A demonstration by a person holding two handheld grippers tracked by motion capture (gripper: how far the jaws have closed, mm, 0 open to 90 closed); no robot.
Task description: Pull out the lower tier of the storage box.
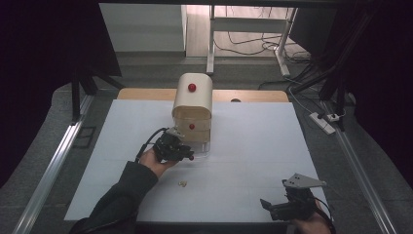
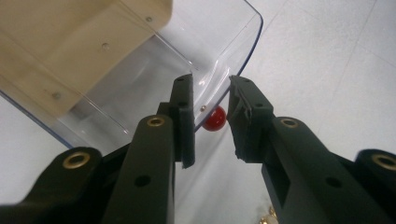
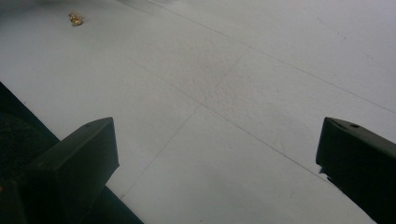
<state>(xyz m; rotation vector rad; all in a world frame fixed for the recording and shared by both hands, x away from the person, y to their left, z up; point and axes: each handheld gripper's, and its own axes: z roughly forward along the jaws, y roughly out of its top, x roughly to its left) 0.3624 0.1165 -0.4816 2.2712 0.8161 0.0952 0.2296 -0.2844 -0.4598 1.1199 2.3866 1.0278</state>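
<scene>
White table (image 1: 253, 161): left gripper (image 2: 211, 114) fingers ajar around red knob (image 2: 215, 118) (untouched).

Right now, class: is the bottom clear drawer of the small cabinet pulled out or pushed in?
Pulled out: the clear drawer juts forward past the cabinet, its red knob between the left hand-held gripper's jaws.

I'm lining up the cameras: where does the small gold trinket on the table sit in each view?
High view: the gold trinket lies on the white mat, nearer the person than the left gripper.
Left gripper view: a gold glint at the bottom edge is likely it, but too cropped to be sure.
Right gripper view: the trinket is at top left.
Shared landmark: the white mat's seams.
</scene>
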